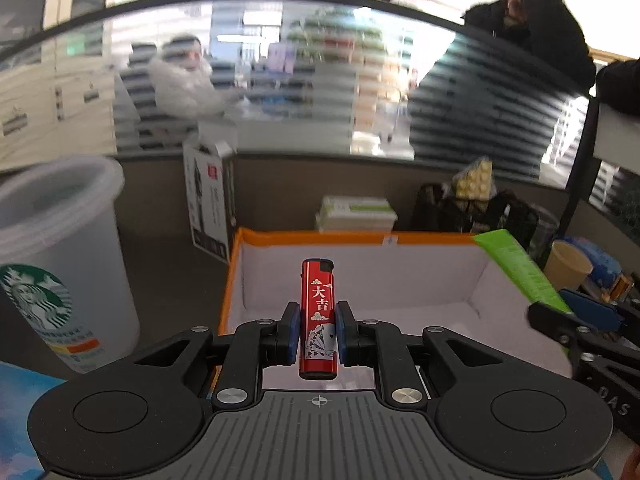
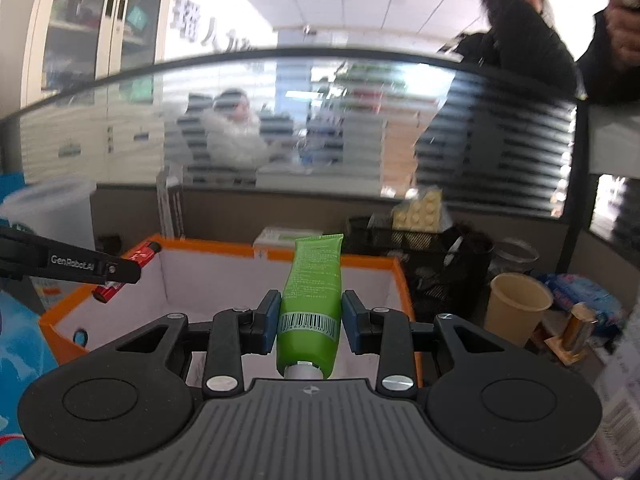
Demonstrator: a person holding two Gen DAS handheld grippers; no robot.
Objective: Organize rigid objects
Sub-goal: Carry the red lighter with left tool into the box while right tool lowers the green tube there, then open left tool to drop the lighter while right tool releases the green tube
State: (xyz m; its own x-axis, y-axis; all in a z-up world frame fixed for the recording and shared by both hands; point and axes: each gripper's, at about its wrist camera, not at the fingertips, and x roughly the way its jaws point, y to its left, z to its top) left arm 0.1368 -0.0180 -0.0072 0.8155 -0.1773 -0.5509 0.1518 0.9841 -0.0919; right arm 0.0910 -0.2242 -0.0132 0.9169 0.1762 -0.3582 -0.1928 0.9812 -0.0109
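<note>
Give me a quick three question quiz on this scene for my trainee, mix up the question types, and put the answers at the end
1. True or false: the left gripper is shut on a red lighter.
2. What does the right gripper hold? A) paper cup B) green tube C) Starbucks cup
3. Fill in: both items are held over the ______-rimmed box.

Key: 1 true. 2 B, the green tube. 3 orange.

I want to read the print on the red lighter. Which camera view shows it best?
The left wrist view: the red lighter stands centred, facing the camera, in the left gripper. The right wrist view shows only its two ends at the left edge, behind that gripper.
</note>
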